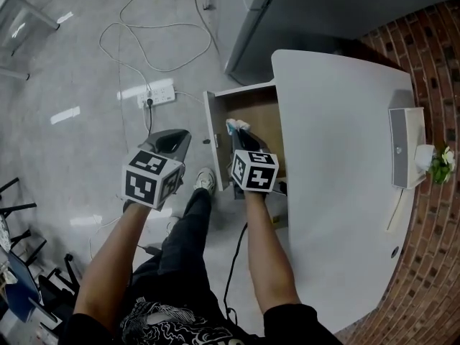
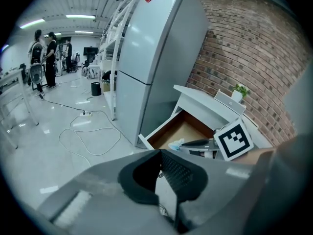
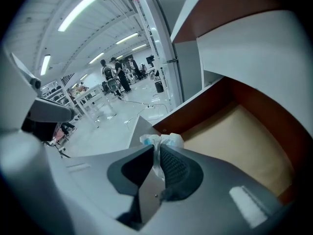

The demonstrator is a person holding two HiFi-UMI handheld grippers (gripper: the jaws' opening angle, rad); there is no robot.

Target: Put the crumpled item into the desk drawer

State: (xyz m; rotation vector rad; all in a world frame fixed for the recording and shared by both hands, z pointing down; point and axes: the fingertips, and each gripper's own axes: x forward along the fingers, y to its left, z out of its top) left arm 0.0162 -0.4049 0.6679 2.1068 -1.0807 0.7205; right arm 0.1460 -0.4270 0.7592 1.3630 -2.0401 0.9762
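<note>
The crumpled item (image 1: 236, 125), a white and pale blue wad, is pinched in my right gripper (image 1: 238, 131), which is shut on it just above the open desk drawer (image 1: 256, 111). In the right gripper view the wad (image 3: 163, 141) sticks out past the fingertips, over the drawer's front left corner, with the bare brown drawer floor (image 3: 239, 131) beyond. The left gripper view shows the same wad (image 2: 178, 145) hanging over the drawer (image 2: 183, 127). My left gripper (image 1: 177, 136) hovers over the floor left of the drawer front; its pads (image 2: 171, 169) meet with nothing between them.
The white desk (image 1: 338, 157) carries a white box (image 1: 404, 146) and a small plant (image 1: 440, 164) by the brick wall. A tall grey cabinet (image 1: 287, 20) stands behind the drawer. A power strip (image 1: 158, 92) and cables lie on the floor. My shoe (image 1: 206, 180) is below the drawer front.
</note>
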